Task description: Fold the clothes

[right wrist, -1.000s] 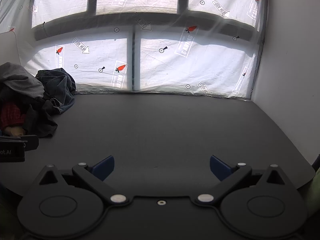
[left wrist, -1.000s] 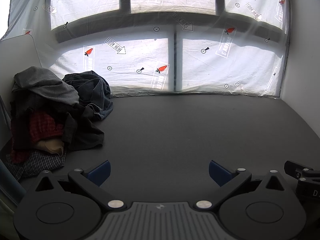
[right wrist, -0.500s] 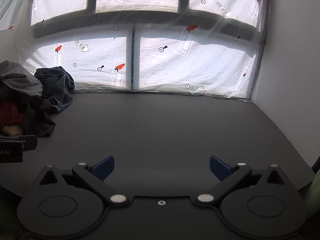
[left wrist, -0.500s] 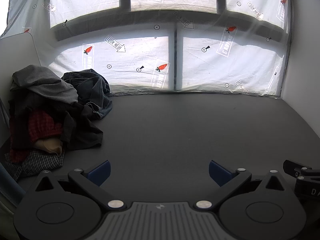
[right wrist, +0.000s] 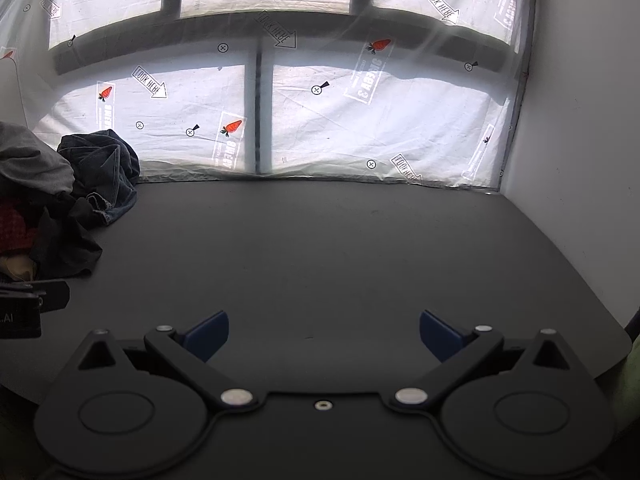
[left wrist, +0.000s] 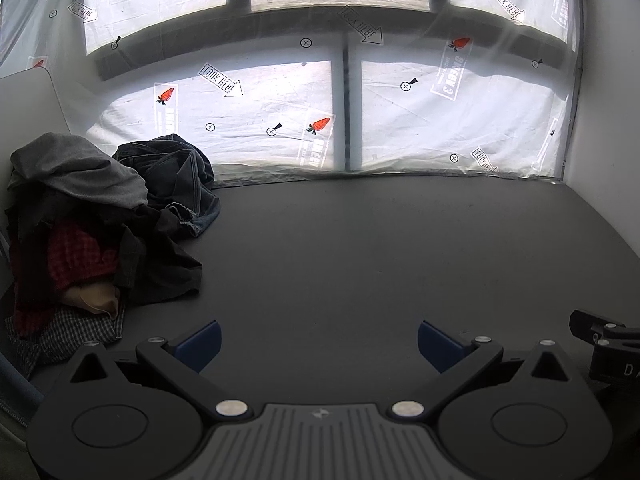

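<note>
A pile of unfolded clothes (left wrist: pixel 92 232) lies at the table's left side: a grey garment on top, dark jeans (left wrist: pixel 180 176) behind, a black garment, a red checked one (left wrist: pixel 76 256), a tan one and a plaid one at the front. The pile also shows at the left edge of the right wrist view (right wrist: pixel 60 200). My left gripper (left wrist: pixel 318 340) is open and empty, low over the dark table (left wrist: pixel 380 248), to the right of the pile. My right gripper (right wrist: pixel 324 330) is open and empty over the table's front middle.
A window covered in printed white plastic sheet (left wrist: pixel 320 112) runs along the table's far edge. A white wall (right wrist: pixel 580 140) stands at the right. The table's rounded front right corner (right wrist: pixel 616 344) shows. Each gripper's body shows in the other's view (left wrist: pixel 604 344).
Both grippers have drifted slightly; the clothes pile sits a little further left and lower in view. Nothing was grasped or released.
</note>
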Available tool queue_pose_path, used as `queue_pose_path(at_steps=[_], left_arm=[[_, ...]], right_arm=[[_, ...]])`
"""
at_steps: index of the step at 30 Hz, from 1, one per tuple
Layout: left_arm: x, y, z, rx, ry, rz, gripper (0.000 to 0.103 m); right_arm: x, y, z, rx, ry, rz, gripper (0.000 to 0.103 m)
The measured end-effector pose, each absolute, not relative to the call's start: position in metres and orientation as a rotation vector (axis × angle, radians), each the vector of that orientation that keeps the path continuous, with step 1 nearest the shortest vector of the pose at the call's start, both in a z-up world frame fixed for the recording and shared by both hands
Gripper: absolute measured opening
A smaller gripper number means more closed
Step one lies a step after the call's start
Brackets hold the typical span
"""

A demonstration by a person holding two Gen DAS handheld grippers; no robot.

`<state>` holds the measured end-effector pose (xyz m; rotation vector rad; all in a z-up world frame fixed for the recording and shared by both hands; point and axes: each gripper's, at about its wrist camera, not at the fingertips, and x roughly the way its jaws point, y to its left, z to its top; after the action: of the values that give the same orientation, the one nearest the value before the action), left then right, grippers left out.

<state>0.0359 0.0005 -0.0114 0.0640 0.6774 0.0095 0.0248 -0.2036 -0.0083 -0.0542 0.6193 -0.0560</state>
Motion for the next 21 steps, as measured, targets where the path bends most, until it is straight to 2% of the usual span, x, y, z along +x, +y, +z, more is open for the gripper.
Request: queue_pose_path(at_steps=[4,10,21], left_arm=[[0.055,-0.009,-0.013,0.050,0.701,-0.002,0.103],[0.101,-0.035,-0.018,0.041,0.725,-0.009,0.103],[0.197,-0.040,0.005,-0.040,0.755,0.104,0.103]], right_arm=[[0.041,-0.218,-0.011,-0.017,0.641,-0.069,0.103],[0.069,-0.247,-0.008,0.052,0.568,-0.076,0.103],[0.188,-0.292,-0.013,0.261,0.554,0.133,0.103]])
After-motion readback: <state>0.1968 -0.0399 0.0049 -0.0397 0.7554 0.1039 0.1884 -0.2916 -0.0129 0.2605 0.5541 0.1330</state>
